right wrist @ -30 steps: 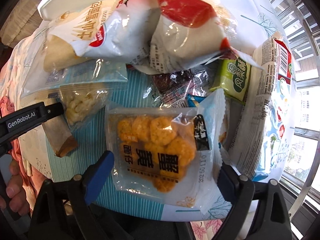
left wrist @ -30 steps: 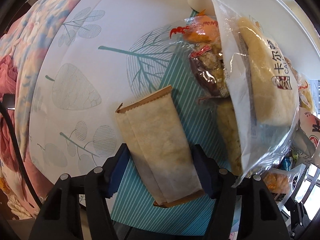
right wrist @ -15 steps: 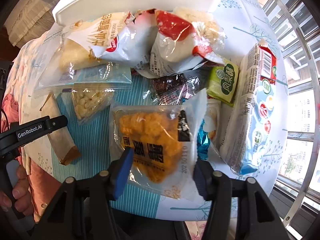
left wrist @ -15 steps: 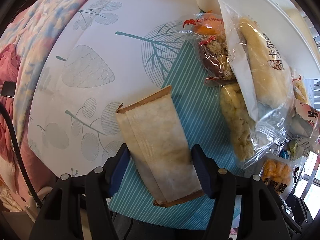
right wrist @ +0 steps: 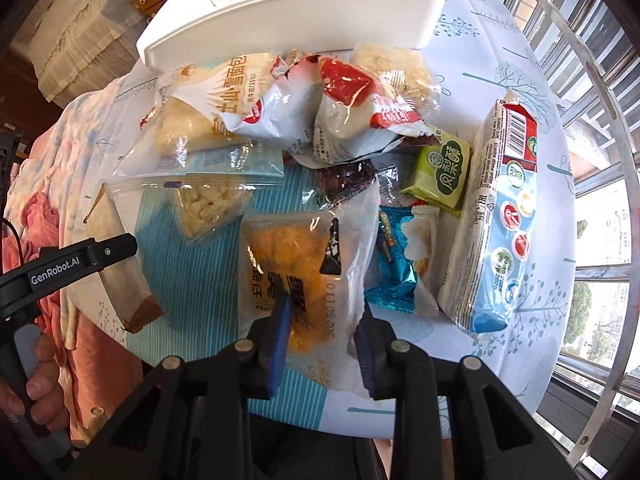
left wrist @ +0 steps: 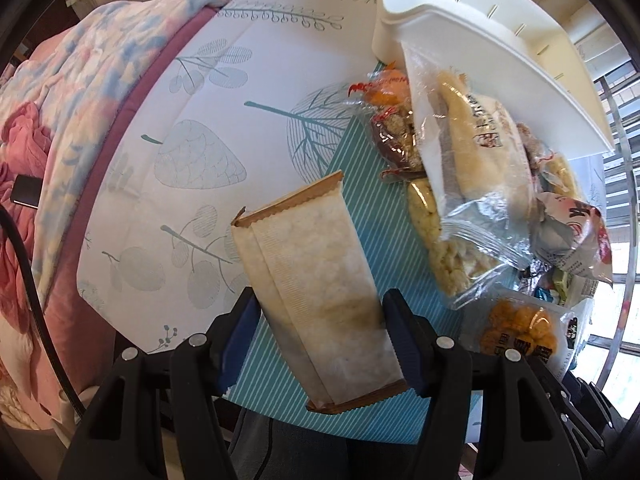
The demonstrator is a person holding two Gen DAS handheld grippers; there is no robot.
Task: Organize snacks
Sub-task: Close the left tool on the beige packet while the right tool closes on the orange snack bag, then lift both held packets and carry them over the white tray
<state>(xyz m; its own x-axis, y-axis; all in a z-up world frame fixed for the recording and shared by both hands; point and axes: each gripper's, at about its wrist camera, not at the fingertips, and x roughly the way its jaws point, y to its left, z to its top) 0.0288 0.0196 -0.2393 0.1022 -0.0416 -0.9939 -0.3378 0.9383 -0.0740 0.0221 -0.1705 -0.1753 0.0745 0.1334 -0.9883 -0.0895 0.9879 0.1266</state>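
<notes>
My left gripper [left wrist: 320, 320] is shut on a long tan paper-wrapped snack bar [left wrist: 312, 280] and holds it above the table; the bar also shows in the right wrist view [right wrist: 120, 272]. My right gripper [right wrist: 322, 320] is shut on a clear packet of orange puffed snacks [right wrist: 296, 264], crumpled between the jaws; the same packet shows in the left wrist view [left wrist: 520, 328]. A white plastic bin [right wrist: 288, 12] stands at the back of the table, also seen in the left wrist view [left wrist: 480, 40]. The snack pile lies in front of it.
The pile holds a bread bag [right wrist: 236, 104], a red-and-white bag [right wrist: 360, 112], a zip bag of pale puffs [right wrist: 208, 204], a green pastry box [right wrist: 440, 176], a blue packet [right wrist: 400, 256] and a long biscuit pack [right wrist: 500, 232]. A floral blanket [left wrist: 60, 120] lies left. Window rails [right wrist: 580, 80] stand right.
My right gripper closed from wide open onto the orange snack packet and squeezed it. My left gripper kept hold of the paper-wrapped bar and drew back and up from the pile.
</notes>
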